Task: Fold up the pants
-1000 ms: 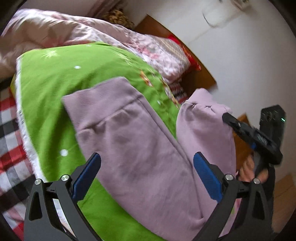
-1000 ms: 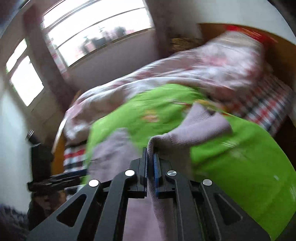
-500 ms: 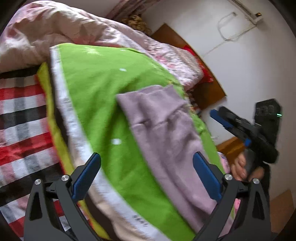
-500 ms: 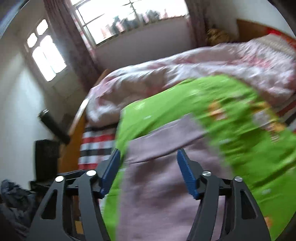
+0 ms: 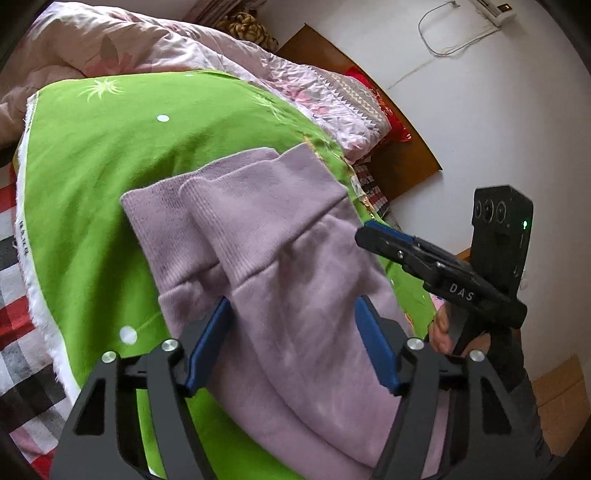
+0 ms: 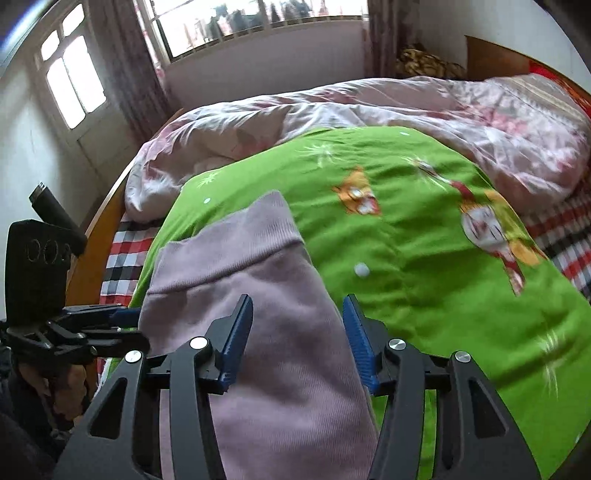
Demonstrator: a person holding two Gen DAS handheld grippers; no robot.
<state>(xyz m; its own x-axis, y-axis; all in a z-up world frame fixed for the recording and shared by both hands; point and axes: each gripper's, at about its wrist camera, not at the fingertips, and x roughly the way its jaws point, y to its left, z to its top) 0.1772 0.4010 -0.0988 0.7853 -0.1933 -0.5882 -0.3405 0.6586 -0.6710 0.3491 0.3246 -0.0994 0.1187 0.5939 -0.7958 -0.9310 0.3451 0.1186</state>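
A pair of lilac pants (image 5: 280, 280) lies folded on a bright green blanket (image 5: 96, 173) spread over a bed. The ribbed cuffs and waistband point toward the far side of the bed, one layer stacked on another. The green blanket carries white dots, pale starburst marks and, in the right wrist view, orange cartoon figures (image 6: 356, 197). A white fringed edge borders it.

Beneath the blanket lies a red, black and white checked sheet (image 5: 14, 373). A crumpled pink floral quilt (image 6: 369, 99) is heaped along the far side. A wooden headboard (image 5: 402, 155) stands against a white wall, and a white cable (image 5: 439, 44) hangs on that wall. A window with curtains (image 6: 258, 22) lights the room beyond the bed.

The left gripper (image 5: 291, 343) hovers over the pants, its blue fingers (image 5: 208, 343) spread on either side of the cloth and closing, not pressing it. The right gripper (image 6: 297, 338) likewise straddles the pants near their right edge, fingers apart and closing, with cloth between them but not pinched. A hand (image 5: 441, 328) holds the right gripper's handle.
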